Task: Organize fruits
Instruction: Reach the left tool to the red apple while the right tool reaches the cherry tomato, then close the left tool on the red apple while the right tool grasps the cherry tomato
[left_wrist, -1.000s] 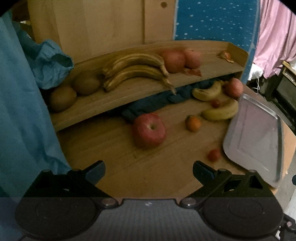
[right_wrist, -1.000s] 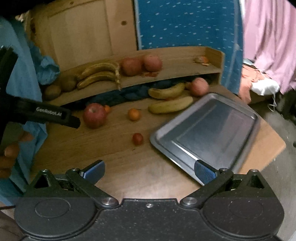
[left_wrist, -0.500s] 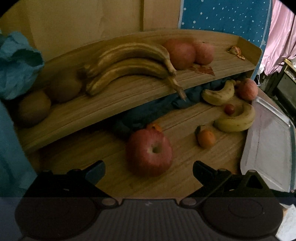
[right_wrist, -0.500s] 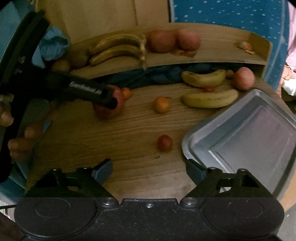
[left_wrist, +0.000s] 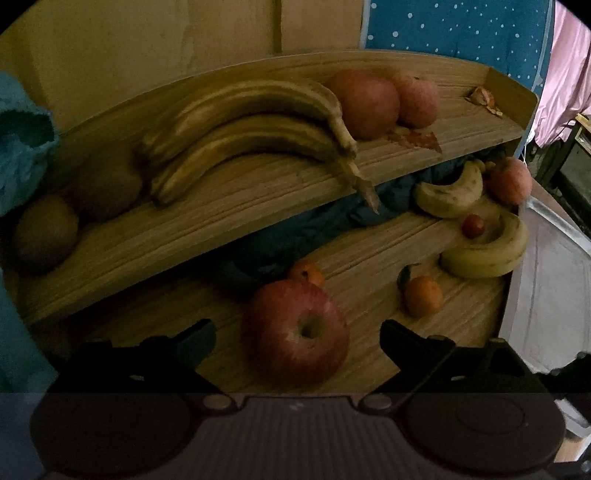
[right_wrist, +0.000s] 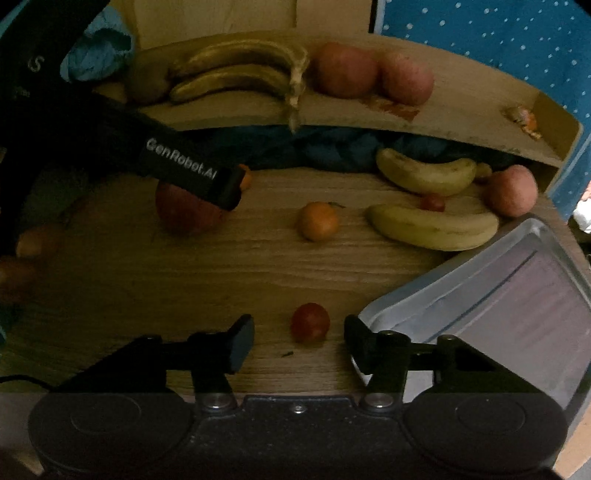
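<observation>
My left claw (left_wrist: 297, 334) is spread wide with a big red apple (left_wrist: 295, 332) sitting on the wooden table (left_wrist: 369, 266) between its two fingers; neither finger touches the fruit. Just behind the apple lies a small orange (left_wrist: 306, 272), and another orange (left_wrist: 423, 296) rests to the right of it. Further right, two yellow bananas (left_wrist: 487, 247) lie beside a small red fruit and a pinkish apple (left_wrist: 511, 180), close to the edge of a metal tray (left_wrist: 546, 280). My right claw (right_wrist: 298, 341) is also open, narrower, with a small red tomato (right_wrist: 309, 322) on the table between its fingertips, untouched; the tray's corner sits just beside the right finger. A raised wooden shelf (left_wrist: 258, 199) runs across the back, carrying two brown kiwis (left_wrist: 44, 232) on the left, a pair of browned bananas (left_wrist: 251, 129) in the middle, and two reddish apples (left_wrist: 364, 103) to their right. A dark blue cloth (left_wrist: 295, 232) is bunched under the shelf.
</observation>
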